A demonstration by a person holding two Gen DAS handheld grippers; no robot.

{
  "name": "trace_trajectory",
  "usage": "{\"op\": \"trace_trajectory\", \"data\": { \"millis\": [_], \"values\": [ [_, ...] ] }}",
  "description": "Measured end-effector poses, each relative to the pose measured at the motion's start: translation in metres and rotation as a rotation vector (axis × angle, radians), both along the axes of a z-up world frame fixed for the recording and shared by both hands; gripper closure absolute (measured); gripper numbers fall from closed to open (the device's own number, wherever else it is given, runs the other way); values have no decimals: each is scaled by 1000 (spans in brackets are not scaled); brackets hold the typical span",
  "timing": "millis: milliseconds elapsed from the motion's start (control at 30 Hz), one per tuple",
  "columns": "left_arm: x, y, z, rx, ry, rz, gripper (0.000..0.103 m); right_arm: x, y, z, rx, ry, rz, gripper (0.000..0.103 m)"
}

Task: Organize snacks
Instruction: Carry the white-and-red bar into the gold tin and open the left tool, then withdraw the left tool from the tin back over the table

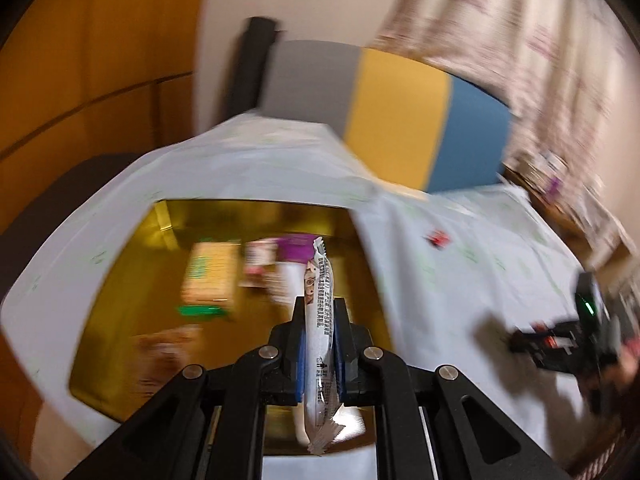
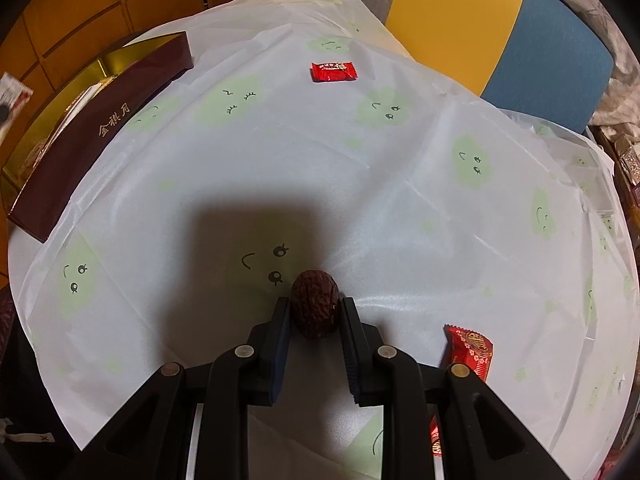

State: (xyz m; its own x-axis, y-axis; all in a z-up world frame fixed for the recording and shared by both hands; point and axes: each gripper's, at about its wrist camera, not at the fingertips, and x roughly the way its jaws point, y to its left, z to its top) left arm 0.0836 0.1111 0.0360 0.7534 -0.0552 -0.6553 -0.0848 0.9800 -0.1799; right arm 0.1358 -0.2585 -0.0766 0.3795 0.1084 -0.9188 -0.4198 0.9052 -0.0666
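Left gripper (image 1: pixel 319 322) is clamped tight on a long thin white snack stick packet (image 1: pixel 319 312), gripped across its middle, crimped ends sticking out above and below the pads. It sits lower centre of the left wrist view, over the gold-lined gift box (image 1: pixel 120 280), which already holds several blurred packets; the view is motion-smeared, so the contents are unreadable. Packet looks light and floppy, with slick film. A mid-body pinch is fine, and it should fall freely once let go.

Right gripper (image 2: pixel 314 312) is nearly closed around a dark wrinkled dried date (image 2: pixel 315 306), bottom centre of the right wrist view, resting on the white tablecloth (image 2: pixel 360 184) with green cloud faces. Pads sit against its two sides; looks like a grip, and the date is not clearly lifted. Date is small, light and a bit squashy, with a rounded shape that could roll or pop out, so take it across the widest part, gently.

Still loose: a red candy wrapper (image 2: pixel 333 71) at top centre and another red wrapped candy (image 2: pixel 470 352) at lower right, just beside the right gripper's linkage. Both are flat, crinkly and slippery, so pinch the body, not the twisted ends. The box's maroon side (image 2: pixel 100 132) is at upper left.
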Motion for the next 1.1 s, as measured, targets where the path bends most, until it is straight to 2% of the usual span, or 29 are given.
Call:
{"op": "trace_trajectory", "data": {
  "millis": [100,200,433,467,567,600,967,1100],
  "values": [
    [9,27,-6,-14,26,78,92,0,0,0,3,1,-3,79],
    [19,43,-15,-23,56,115,92,1,0,0,3,1,-5,79],
    [41,46,-40,-2,117,129,90,1,-1,0,7,1,-7,79],
    [42,47,-43,-1,123,129,87,1,-1,0,7,1,-6,79],
    [42,45,-51,-8,143,119,70,1,-2,0,7,1,-5,79],
    [41,44,-53,-3,147,123,69,1,-2,0,6,1,-5,79],
    [16,16,-47,60,118,95,69,0,-1,-1,-5,-6,-2,79],
    [5,4,-36,48,90,71,69,0,0,-1,-5,-6,-6,79]
  ]
}}
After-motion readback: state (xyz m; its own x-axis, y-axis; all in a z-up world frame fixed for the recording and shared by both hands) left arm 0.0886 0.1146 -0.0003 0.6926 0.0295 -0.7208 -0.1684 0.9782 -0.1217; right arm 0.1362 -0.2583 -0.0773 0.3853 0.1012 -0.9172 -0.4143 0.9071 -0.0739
